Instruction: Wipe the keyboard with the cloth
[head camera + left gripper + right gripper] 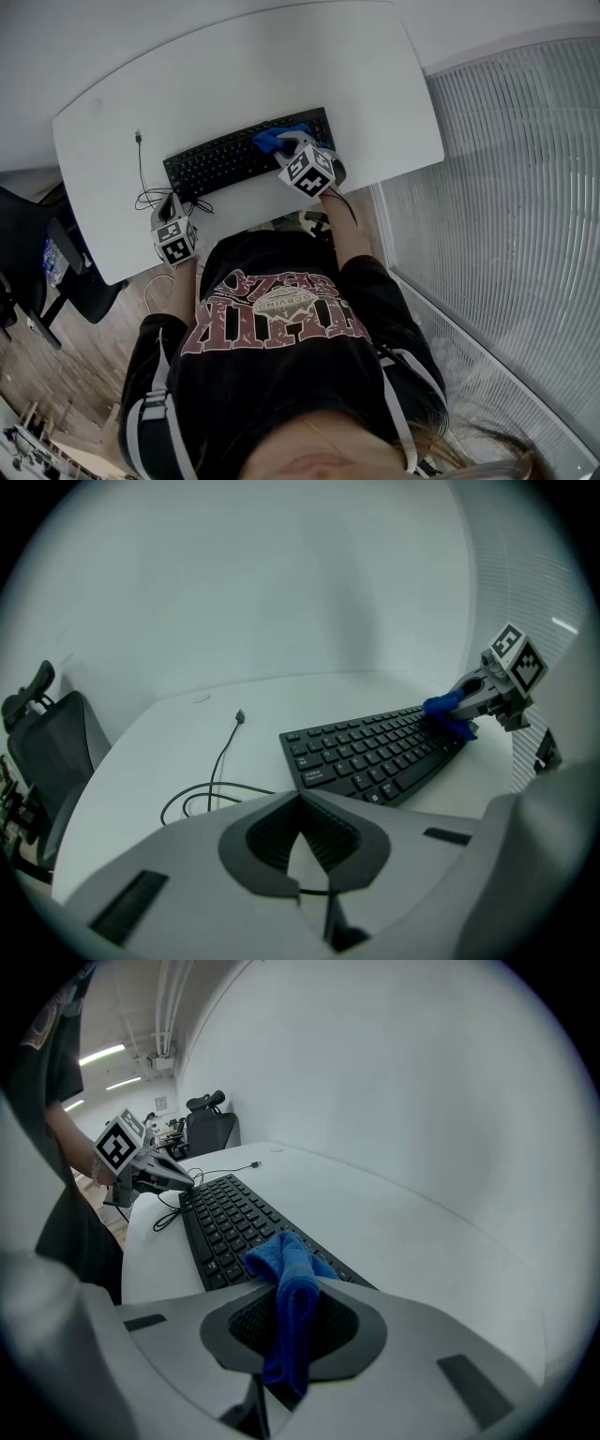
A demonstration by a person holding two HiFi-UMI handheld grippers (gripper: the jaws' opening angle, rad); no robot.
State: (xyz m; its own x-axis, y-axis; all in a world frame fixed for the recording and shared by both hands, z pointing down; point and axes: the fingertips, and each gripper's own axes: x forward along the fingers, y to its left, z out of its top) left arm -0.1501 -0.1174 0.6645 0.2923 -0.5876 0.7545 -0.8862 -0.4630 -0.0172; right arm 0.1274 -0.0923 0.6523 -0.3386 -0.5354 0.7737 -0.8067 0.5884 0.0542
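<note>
My black T-shirt (281, 375) bears maroon-and-white lettering, and its sleeves (142, 370) have white stripes. My left gripper (300, 799) and right gripper (286, 1288) are grey with dark ribbed pads (267, 841), each carrying a black-and-white marker cube (174, 240).

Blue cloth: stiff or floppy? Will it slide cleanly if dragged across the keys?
Likely floppy: the cloth hangs in loose folds from the shut right gripper instead of holding a shape. It looks soft, thin and light. Its plush surface will probably drag rather than glide on the keyboard, so it may bunch against the key edges.
</note>
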